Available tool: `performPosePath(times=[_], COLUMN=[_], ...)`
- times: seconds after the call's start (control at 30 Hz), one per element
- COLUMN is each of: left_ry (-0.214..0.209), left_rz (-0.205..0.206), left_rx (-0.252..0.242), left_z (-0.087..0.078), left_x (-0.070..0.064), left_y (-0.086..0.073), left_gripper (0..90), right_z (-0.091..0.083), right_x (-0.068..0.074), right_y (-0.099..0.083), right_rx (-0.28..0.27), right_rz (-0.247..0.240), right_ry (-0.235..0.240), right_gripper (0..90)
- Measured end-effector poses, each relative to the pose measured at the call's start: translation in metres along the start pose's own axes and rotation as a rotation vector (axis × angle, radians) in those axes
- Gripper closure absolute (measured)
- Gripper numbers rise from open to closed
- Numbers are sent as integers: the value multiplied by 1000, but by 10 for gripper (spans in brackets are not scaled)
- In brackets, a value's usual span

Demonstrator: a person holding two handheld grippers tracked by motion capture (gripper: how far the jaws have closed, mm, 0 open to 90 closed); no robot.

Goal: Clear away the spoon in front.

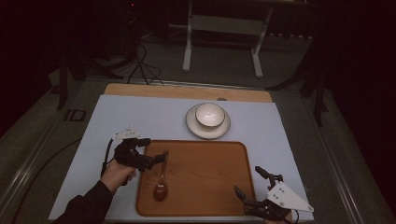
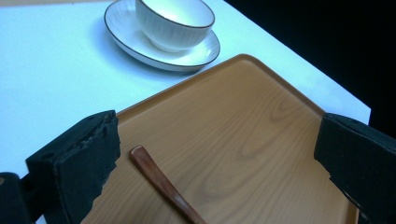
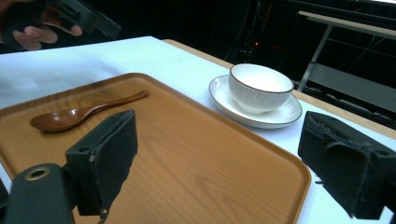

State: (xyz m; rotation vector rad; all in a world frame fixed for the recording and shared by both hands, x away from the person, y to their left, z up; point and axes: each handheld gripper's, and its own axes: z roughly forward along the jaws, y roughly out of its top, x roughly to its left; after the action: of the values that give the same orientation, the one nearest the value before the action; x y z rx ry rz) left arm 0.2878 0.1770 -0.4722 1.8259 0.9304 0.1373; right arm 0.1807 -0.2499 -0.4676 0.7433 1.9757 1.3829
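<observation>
Here a wooden tray (image 1: 205,186) is lying on the white table cover (image 1: 140,116), and it is carrying a single thing: a dark wooden spoon (image 1: 161,184). The spoon is resting flat in the tray's left part, its bowl pointing toward the person and its handle running away toward the tray's far edge. Just beyond the tray's far rim a white bowl (image 1: 209,115) with a thin dark rim is sitting upright on a white saucer (image 1: 208,127); nothing is showing inside the bowl, and the saucer is standing apart from the tray. No writing or label is readable on any of these things.

The left gripper (image 1: 159,158) is hanging over the tray's left rim with its jaws spread wide, and in the left gripper view the tip of the spoon's handle is lying between them, close to one jaw; whether that jaw is touching the handle I cannot tell. The right gripper (image 1: 250,184) is hovering at the tray's near right corner, jaws likewise standing well apart and gripping nothing, well away from the spoon.
</observation>
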Motion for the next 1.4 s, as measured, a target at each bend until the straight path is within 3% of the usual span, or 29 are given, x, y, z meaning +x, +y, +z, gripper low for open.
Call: performPosePath(times=[0.3,0.43,0.67,0.93,1.1,1.23,1.4], left_ry=[-20,-14,-23,3,13,11,3], left_rz=[47,97,100,109,128,109,137], left_rx=[2,17,15,-8,-4,-27,-31], left_z=[-16,-21,-29,-42,-45,-46,-42], left_x=[-12,-18,-19,-14,-12,-9,-10], left_y=[-12,-17,-30,-44,-53,-61,-69], left_gripper=[0,0,0,1,1,1,1], right_z=[1,1,1,2,2,2,3], right_x=[1,1,1,2,2,2,2], right_y=[0,0,0,-1,-1,-1,-2], right_rx=[4,3,1,8,12,10,18], right_rz=[-5,-5,-12,-12,-18,-20,-20], right_ry=[3,4,2,2,1,1,4], right_gripper=[116,116,116,116,116,116,116])
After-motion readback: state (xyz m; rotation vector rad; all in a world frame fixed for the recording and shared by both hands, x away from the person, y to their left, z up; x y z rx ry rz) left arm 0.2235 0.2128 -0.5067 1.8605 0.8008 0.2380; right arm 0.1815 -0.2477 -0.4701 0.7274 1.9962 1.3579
